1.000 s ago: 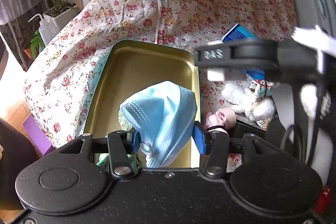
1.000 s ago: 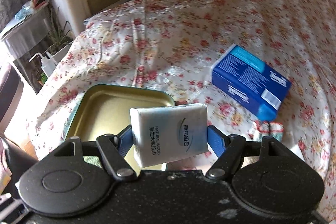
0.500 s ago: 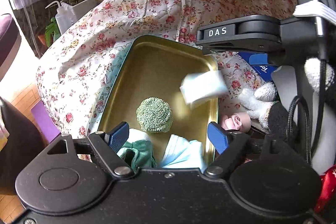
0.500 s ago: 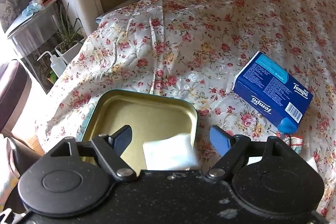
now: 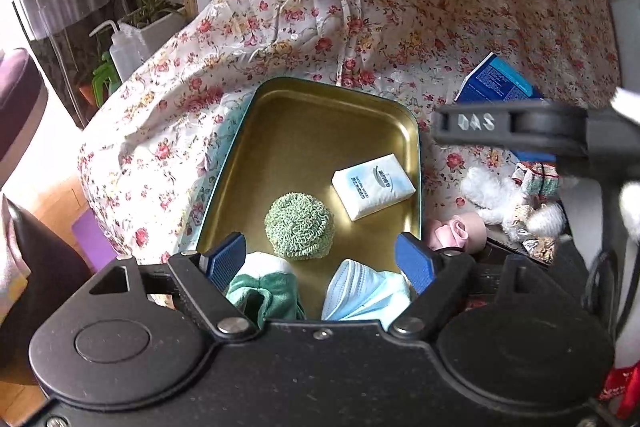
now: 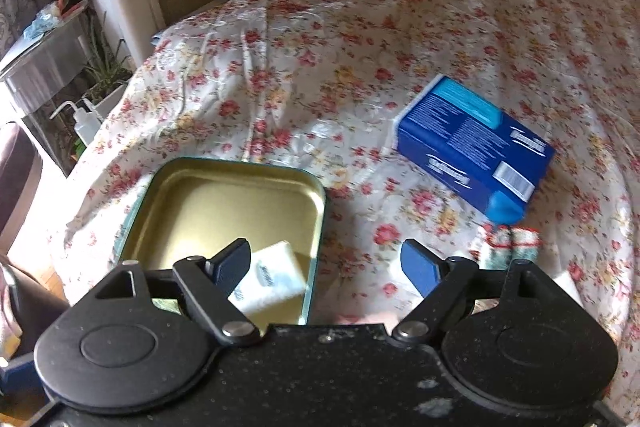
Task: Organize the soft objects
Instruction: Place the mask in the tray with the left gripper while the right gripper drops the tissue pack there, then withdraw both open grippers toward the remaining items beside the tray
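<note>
A gold tin tray (image 5: 312,147) lies on the floral bedspread. In it are a white tissue pack (image 5: 373,186), a green knitted ball (image 5: 299,226), a light blue face mask (image 5: 364,291) and a green cloth (image 5: 264,295). My left gripper (image 5: 320,253) hangs open above the tray's near end, over the mask and cloth, touching neither. My right gripper (image 6: 326,257) is over the tray's right rim (image 6: 316,227); its jaws are opening with nothing between them. The tissue pack (image 6: 272,279) lies below its left finger.
A blue tissue box (image 6: 472,147) and a small knitted item (image 6: 508,239) lie on the bed to the right of the tray. A white plush toy (image 5: 496,195) and a pink soft item (image 5: 456,231) sit beside the tray. The bed edge, a potted plant (image 5: 156,7) and a squeeze bottle (image 5: 124,51) are on the left.
My left gripper let go of the blue mask, which now lies in the tray. My right gripper released the tissue pack, which dropped into the tray. Both jaws widened.
</note>
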Available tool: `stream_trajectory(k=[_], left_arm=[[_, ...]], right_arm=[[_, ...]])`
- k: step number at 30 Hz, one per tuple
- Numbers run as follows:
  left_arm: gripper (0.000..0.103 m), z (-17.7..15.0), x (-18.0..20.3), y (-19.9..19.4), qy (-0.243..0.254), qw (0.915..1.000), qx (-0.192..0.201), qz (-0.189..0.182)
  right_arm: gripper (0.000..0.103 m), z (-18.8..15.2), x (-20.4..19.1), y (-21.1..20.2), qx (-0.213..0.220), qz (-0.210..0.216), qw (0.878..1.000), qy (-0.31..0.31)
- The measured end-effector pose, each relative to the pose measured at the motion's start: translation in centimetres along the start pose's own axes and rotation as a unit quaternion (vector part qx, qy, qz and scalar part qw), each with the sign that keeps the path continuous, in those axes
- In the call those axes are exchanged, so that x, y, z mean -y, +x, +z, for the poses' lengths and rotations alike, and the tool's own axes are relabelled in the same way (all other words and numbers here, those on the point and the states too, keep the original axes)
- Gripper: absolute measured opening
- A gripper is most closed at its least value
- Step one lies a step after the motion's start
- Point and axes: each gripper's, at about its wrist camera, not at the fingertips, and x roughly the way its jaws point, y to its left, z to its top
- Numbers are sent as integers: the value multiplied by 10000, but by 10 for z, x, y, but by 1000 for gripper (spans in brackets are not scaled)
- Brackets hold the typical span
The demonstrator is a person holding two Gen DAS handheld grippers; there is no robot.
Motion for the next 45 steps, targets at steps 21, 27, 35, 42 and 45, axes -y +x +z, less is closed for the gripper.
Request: stream_trajectory(k=[21,27,35,42,45], left_arm=[[84,-11,44,4,655,9975,193,-192],[84,-13,65,12,806,9963,154,-264],[84,-17,95,15,1137,9924,258,-400],[83,-18,113,27,1208,9908,28,-604],[79,-20,119,31,1247,9901,-40,-639]], right_arm=[[103,-62,124,-45,1084,-865,9888,557],[103,-60,155,-57,1308,-883,9826,975],[103,-69,172,-66,1497,-1021,9764,1173],[103,-84,187,-66,1730,-1060,9637,1736],[103,-82,190,-55,1438,-987,9699,1700]])
